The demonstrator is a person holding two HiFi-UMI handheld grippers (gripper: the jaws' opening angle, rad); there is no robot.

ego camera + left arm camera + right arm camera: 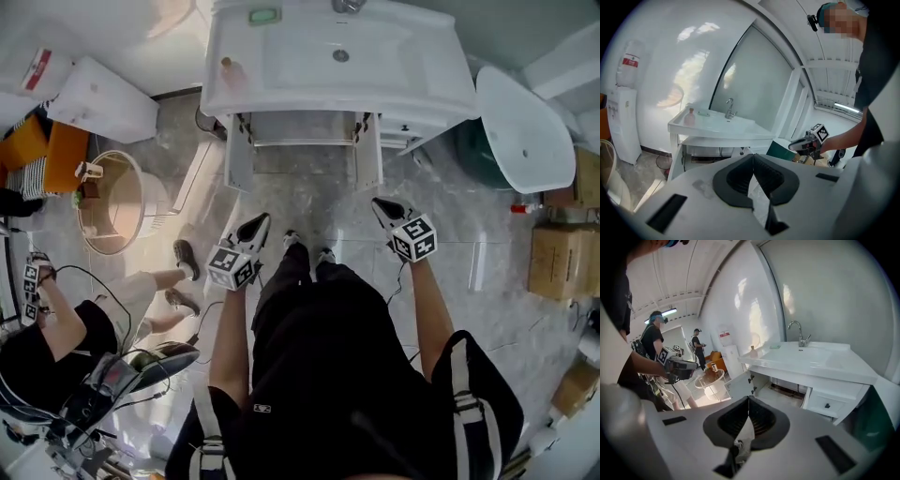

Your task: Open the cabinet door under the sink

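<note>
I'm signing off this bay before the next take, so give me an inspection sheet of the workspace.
Surface: grey marble floor, glossy.
Job's things: left cabinet door and right cabinet door under the sink, both swung open.
Clutter: pink bottle and green dish on the sink.
Grippers: left gripper and right gripper, jaws shut, empty.
Cables: black cable loops on the floor at left.
Surroundings: water dispenser, round table, cardboard boxes, seated person.

The left door point(238, 161) and right door point(367, 159) stand swung outward, flanking an open bay under the sink point(225, 98). The floor point(319, 202) between them lies free. A round tub point(141, 192) crowds the left side. A white basin point(525, 127) and boxes point(555, 262) crowd the right.
</note>
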